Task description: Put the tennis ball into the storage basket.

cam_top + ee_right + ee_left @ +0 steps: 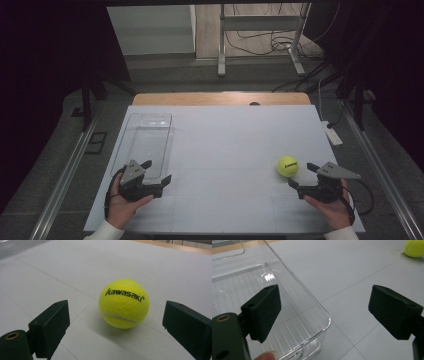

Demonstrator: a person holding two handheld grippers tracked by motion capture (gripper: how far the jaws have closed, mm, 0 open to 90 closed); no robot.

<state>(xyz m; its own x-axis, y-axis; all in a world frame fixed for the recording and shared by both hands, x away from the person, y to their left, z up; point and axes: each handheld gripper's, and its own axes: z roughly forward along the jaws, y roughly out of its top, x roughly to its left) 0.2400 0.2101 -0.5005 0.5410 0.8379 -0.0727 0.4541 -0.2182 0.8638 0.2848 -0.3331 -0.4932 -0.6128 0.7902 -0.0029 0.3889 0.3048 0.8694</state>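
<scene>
Still untouched, the tennis ball [287,166] sits lower right on the worktop [225,145]; right claw [302,176] gapes before it, left claw [157,171] spread over the clear tray [145,142].

Tray [294,290] far end & ball [415,248] cut off by left tool view's edges.
</scene>
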